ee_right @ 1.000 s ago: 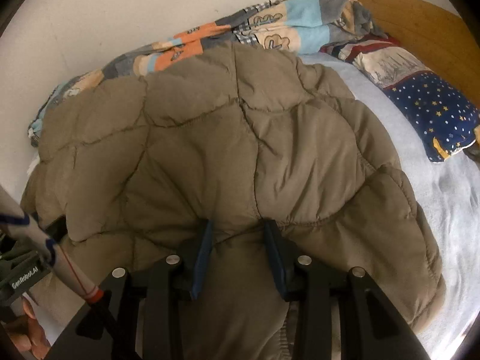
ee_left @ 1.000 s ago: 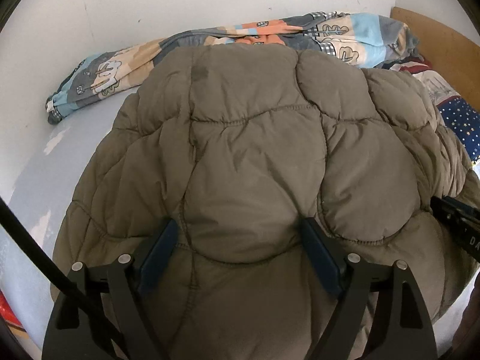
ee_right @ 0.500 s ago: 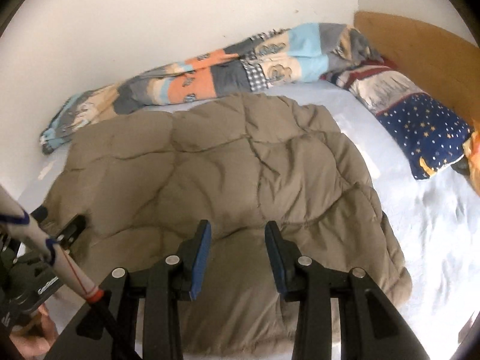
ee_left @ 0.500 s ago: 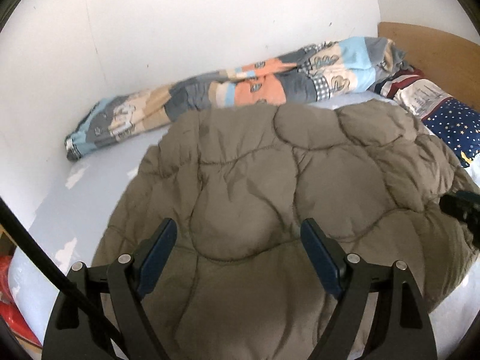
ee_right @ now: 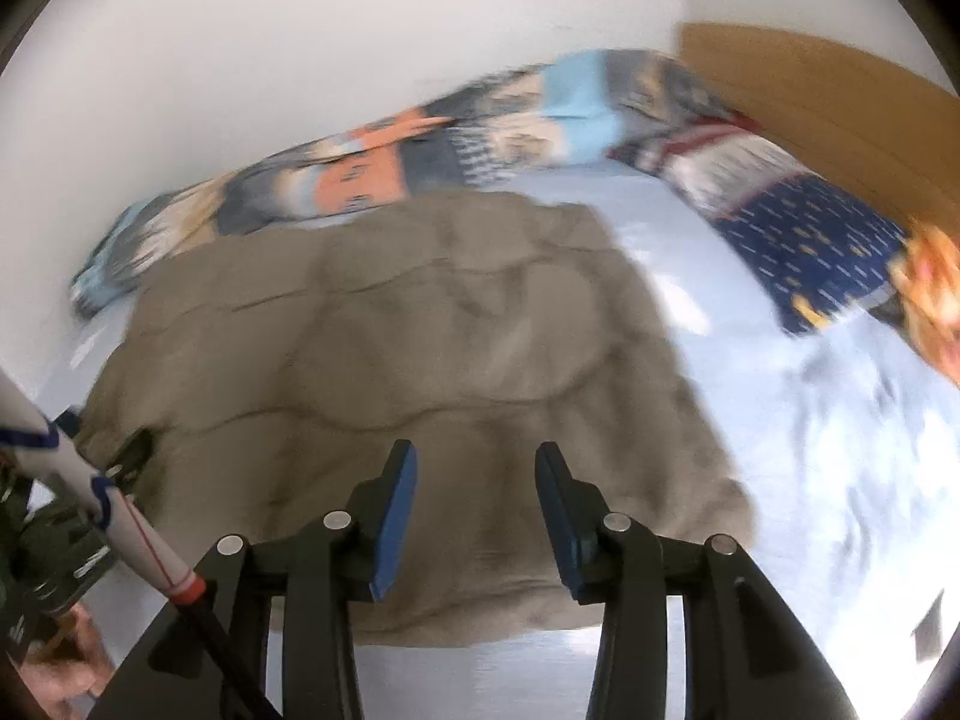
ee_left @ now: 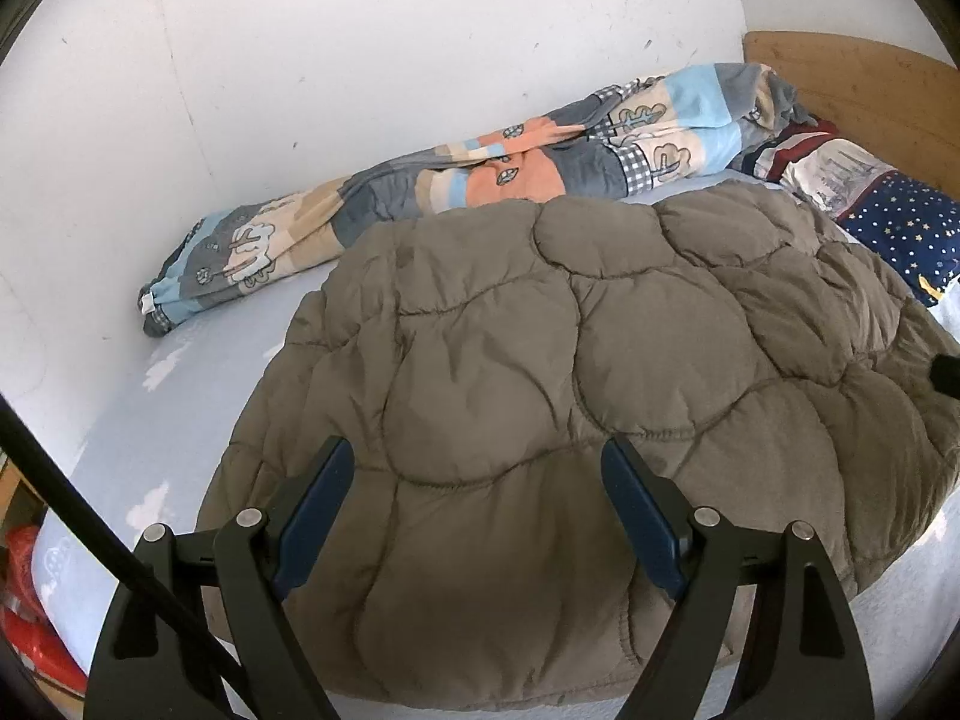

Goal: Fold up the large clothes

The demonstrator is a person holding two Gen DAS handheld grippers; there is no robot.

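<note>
A brown quilted puffer coat (ee_left: 540, 360) lies folded flat on the bed, filling the middle of both views. My left gripper (ee_left: 477, 450) hovers above its near edge, jaws wide open with nothing between them. The right wrist view is blurred by motion. There my right gripper (ee_right: 475, 450) hangs over the near hem of the coat (ee_right: 390, 348), and its jaws are opening with nothing between the pads. The left gripper (ee_right: 129, 453) also shows at the coat's left edge, and the right gripper's tip (ee_left: 948, 375) pokes in at the right rim.
A rolled patchwork blanket (ee_left: 480, 168) lies along the white wall behind the coat. A star-patterned pillow (ee_left: 900, 228) and a wooden headboard (ee_left: 840, 78) are at the right. Pale blue sheet (ee_left: 180, 396) surrounds the coat. A hand (ee_right: 54, 678) shows at lower left.
Both grippers have drawn back and upward from the coat, so more of the bed and wall shows. The right gripper's pads have come off the coat's fabric and spread slightly.
</note>
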